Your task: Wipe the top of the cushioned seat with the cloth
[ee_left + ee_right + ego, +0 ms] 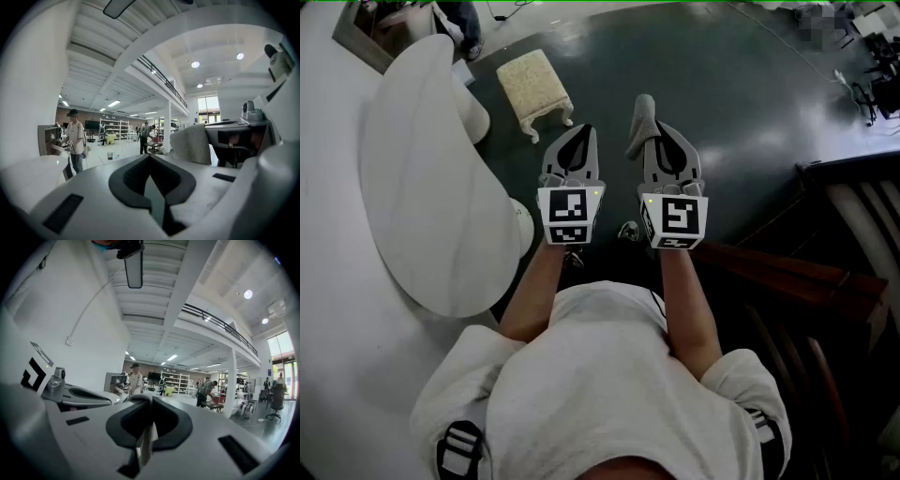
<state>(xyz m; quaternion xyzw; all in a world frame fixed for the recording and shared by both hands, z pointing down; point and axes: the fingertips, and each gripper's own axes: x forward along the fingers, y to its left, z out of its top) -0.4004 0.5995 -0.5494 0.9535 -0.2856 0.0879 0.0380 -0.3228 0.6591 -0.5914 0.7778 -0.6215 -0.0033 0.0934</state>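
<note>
In the head view, holding both tools out level ahead of the chest, side by side and apart, well above a dark floor (741,103). Carrying the cloth (641,120) in the right gripper (666,141), leaving grey fabric sticking up past the jaw tips, evidently gripping one end to free a length for wiping. Holding the left gripper (575,141) beside it with nothing in it, probably in reserve for steadying. Noting the cushioned seat (534,82), a small footstool with cream top and pale legs, standing on the floor ahead and slightly left of both tools, well apart from them. Not yet touching it with the cloth, so judging the wipe as not begun and an approach as the step in hand. Noting also a white curved counter (412,187) close on the left, a possible snag for the left elbow. In the left gripper view, finding the jaws pressed together on nothing, and the cloth (191,143) standing off to the right against an open hall (117,136). In the right gripper view, finding the jaws clamped on a thin fold of the cloth (145,439), with the bunched end rising just beyond the tips. Finding no seat in either gripper view; reading both tools as aimed outward rather than down, and so expecting a downward tilt to be needed before contact.
</note>
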